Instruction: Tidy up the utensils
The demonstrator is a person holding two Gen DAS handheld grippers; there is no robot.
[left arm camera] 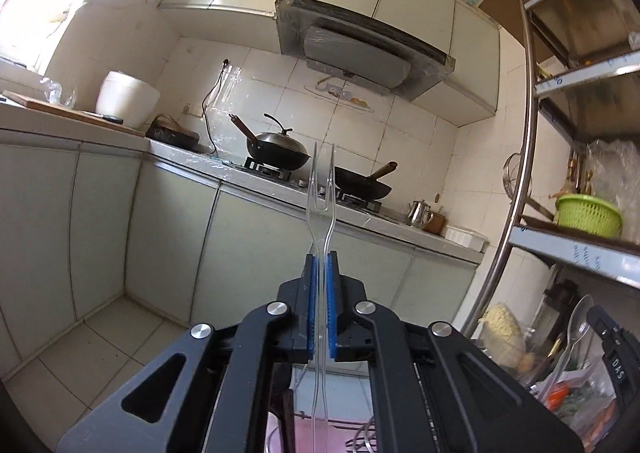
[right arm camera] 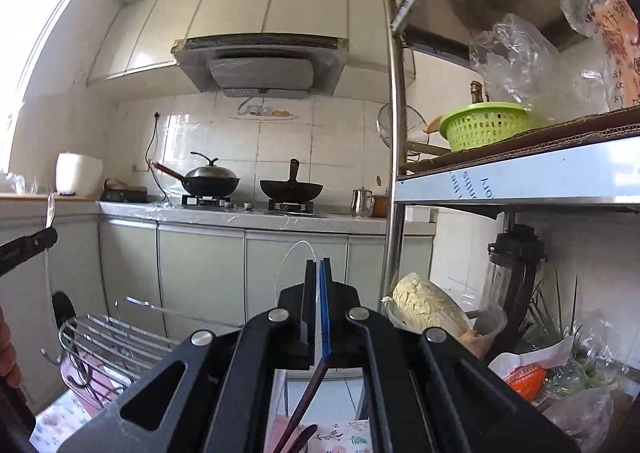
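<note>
Clear plastic, thin and glassy: the two-pronged fork (left arm camera: 322,189) stands upright in the left claw (left arm camera: 320,257), pinched by its flat handle between the blue pads (left arm camera: 330,293), prongs pointing up toward the stove. The handle runs down past the pads and out below the claw. It looks very light and fairly stiff, yet brittle; a hard squeeze or a sideways knock on the prongs could probably snap it. Smooth plastic is likely to slide between the pads, so the flat mid-handle, where it is gripped now, seems the best place to hold it.

In the left wrist view a clear plastic spoon (left arm camera: 576,327) stands upright at the lower right edge, bowl uppermost, beside the black body of the right claw, which appears to carry it. In the right wrist view, the right claw (right arm camera: 319,263) is nearly closed, and a thin curved transparent edge (right arm camera: 290,265) rises beside its tips, probably that spoon's bowl seen edge-on. It would handle much as the fork does: light, slick, easily cracked.

Below, dark chopsticks (right arm camera: 308,401) lean in a holder whose shape I cannot make out, over a pink floral cloth (right arm camera: 344,439). A wire dish rack (right arm camera: 116,337) sits at the lower left, and a steel shelf (right arm camera: 520,177) with a green basket (right arm camera: 484,125) stands to the right.
</note>
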